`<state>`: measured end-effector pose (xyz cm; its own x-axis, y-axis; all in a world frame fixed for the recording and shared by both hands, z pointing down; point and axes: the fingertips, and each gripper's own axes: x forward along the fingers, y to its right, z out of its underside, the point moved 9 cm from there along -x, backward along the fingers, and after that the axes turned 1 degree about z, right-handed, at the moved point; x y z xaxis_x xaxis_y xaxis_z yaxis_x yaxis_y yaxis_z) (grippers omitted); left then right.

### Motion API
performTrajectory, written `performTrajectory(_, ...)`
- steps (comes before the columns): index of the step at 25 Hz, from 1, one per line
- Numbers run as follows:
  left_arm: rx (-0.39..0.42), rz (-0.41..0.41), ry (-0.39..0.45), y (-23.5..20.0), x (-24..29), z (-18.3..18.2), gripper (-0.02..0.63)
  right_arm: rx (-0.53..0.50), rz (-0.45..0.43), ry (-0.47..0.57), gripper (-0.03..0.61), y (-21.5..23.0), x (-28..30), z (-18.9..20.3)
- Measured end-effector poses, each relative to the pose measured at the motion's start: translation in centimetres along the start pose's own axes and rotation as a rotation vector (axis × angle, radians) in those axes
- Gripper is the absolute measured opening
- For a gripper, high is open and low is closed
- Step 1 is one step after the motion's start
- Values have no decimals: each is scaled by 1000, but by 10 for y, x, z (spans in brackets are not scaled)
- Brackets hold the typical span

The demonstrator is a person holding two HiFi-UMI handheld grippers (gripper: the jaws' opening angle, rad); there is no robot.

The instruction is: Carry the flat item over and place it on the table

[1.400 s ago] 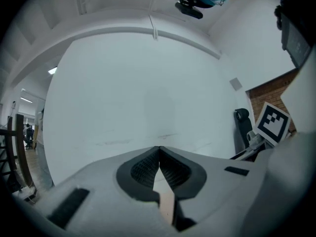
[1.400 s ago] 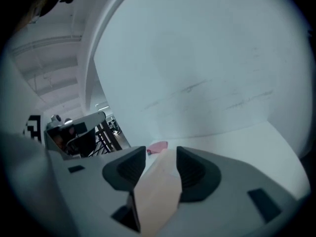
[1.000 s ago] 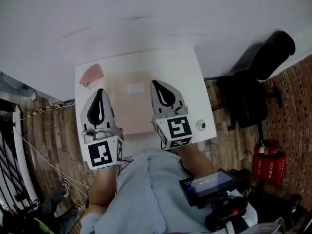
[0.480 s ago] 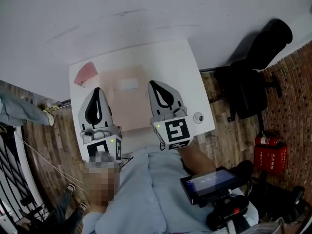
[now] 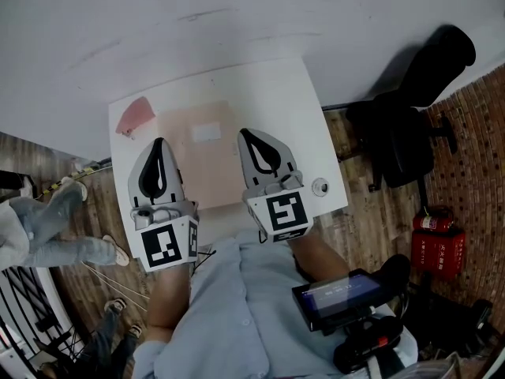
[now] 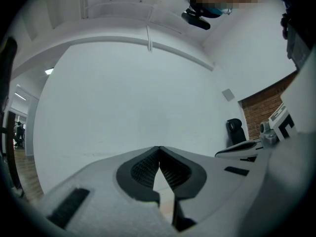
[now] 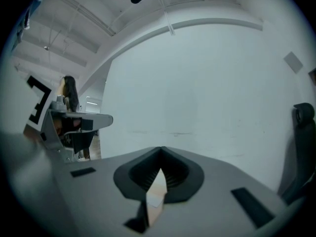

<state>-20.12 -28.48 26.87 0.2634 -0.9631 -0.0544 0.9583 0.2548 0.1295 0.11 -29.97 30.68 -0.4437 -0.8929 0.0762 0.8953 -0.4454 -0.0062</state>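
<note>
A flat beige item [image 5: 201,160] with a white label [image 5: 207,132] lies on the white table [image 5: 276,101]. My left gripper [image 5: 158,142] hovers over the item's left edge. My right gripper [image 5: 245,133] hovers over its right edge. Both point away from me toward the wall. In the left gripper view the left gripper [image 6: 159,148] has its jaw tips touching with nothing between them. The right gripper [image 7: 161,149] looks the same in its own view. Through the gaps behind the tips I see a bit of table and beige surface below.
A pink scrap [image 5: 132,116] lies at the table's far left corner, and a small round thing [image 5: 319,186] near its front right corner. A black chair [image 5: 410,133] and a red extinguisher [image 5: 438,251] stand to the right. A person's legs [image 5: 47,227] are on the floor at left.
Both grippers stay shut over the flat item and barely shift. The person on the floor at the left has walked further into view.
</note>
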Motion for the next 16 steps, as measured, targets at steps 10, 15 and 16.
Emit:
performTrajectory(10, 5, 7, -11, 4, 4, 4, 9, 9, 0, 5, 3, 3, 0, -2)
performTrajectory(15, 6, 7, -14, 4, 2, 4, 9, 10, 0, 2, 4, 2, -2, 0)
performTrajectory(16, 6, 6, -14, 4, 2, 4, 9, 11, 0, 1, 5, 2, -2, 0)
